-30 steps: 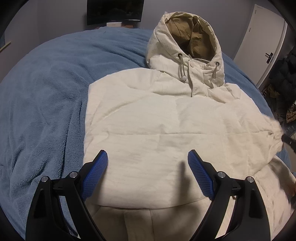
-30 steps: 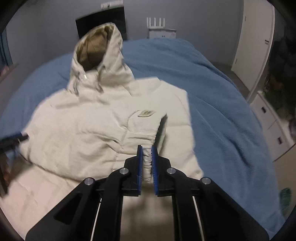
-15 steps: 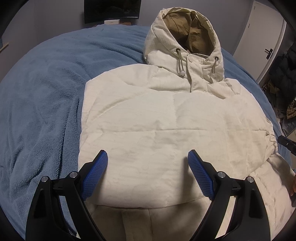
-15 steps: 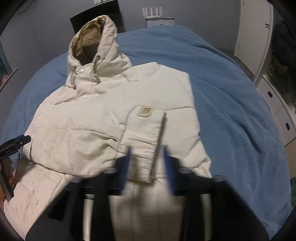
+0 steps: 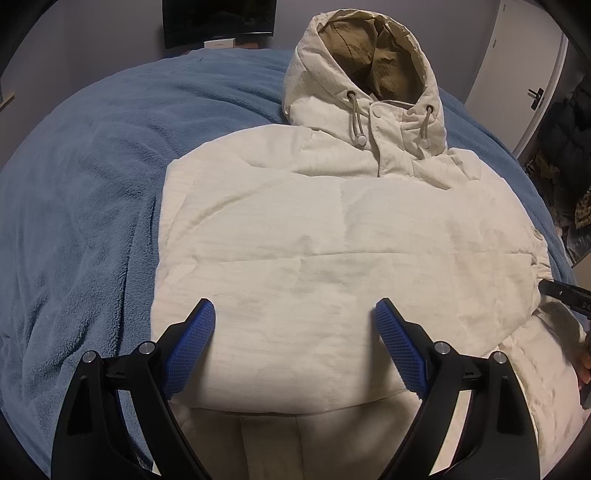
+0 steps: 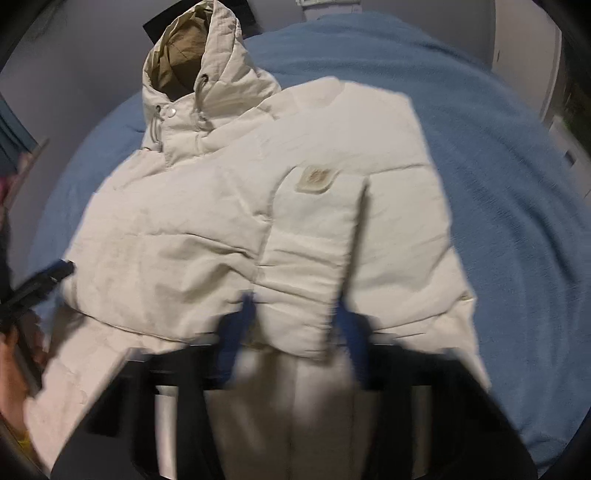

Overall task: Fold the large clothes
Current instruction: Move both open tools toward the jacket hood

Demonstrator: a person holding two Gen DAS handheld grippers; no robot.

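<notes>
A cream jacket (image 5: 332,236) is being folded on a blue blanket (image 5: 81,192).
The jacket is lying face up, hood (image 5: 369,70) toward the far wall, with both sleeves laid across the chest. The left gripper (image 5: 295,332) is being held spread wide above the lower fold, nothing between its pads. The right gripper (image 6: 295,325), blurred, is being closed around the sleeve (image 6: 314,240) cuff, pads not yet pressing.

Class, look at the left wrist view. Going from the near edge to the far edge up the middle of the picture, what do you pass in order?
Left gripper with open fingers → folded jacket body → drawstring toggles → hood with its tan lining → blue blanket → grey wall.
</notes>
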